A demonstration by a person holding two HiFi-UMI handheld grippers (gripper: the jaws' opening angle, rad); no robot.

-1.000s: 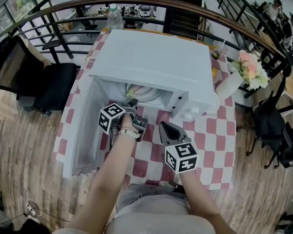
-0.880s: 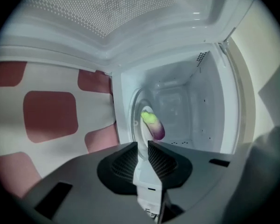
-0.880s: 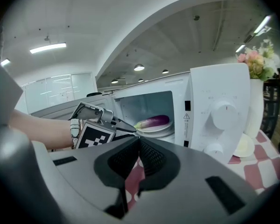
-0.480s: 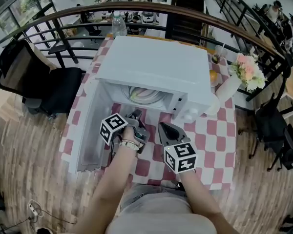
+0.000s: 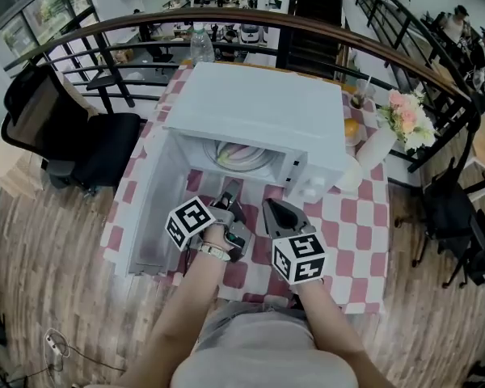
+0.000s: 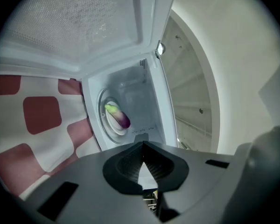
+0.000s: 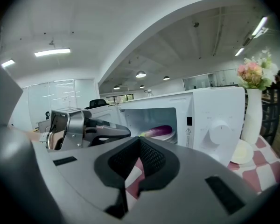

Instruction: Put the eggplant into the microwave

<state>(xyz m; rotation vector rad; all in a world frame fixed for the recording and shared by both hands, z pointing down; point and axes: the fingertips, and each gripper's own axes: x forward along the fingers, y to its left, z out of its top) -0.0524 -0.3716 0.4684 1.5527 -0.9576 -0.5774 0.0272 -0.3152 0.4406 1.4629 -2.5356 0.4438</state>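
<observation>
The purple eggplant [image 6: 118, 116] with a green end lies on the white plate [image 5: 244, 158] inside the white microwave [image 5: 259, 111]. It also shows through the opening in the right gripper view, as the eggplant [image 7: 157, 131]. The microwave's door [image 5: 149, 217] hangs open to the left. My left gripper [image 5: 232, 187] is shut and empty, just in front of the opening and pointing into it. My right gripper [image 5: 269, 207] is beside it on the right, shut and empty, clear of the microwave. The left gripper [image 7: 113, 130] shows from the side in the right gripper view.
The microwave stands on a red-and-white checked tablecloth [image 5: 339, 225]. A white vase of flowers [image 5: 400, 124] and a small white dish [image 7: 242, 153] stand to the microwave's right. A water bottle [image 5: 199, 44] is behind it. A black chair [image 5: 73, 136] and a curved railing [image 5: 105, 14] lie beyond.
My left gripper has drawn back from the microwave opening toward me and rolled. The eggplant stays on the plate inside. The right gripper has hardly moved.
</observation>
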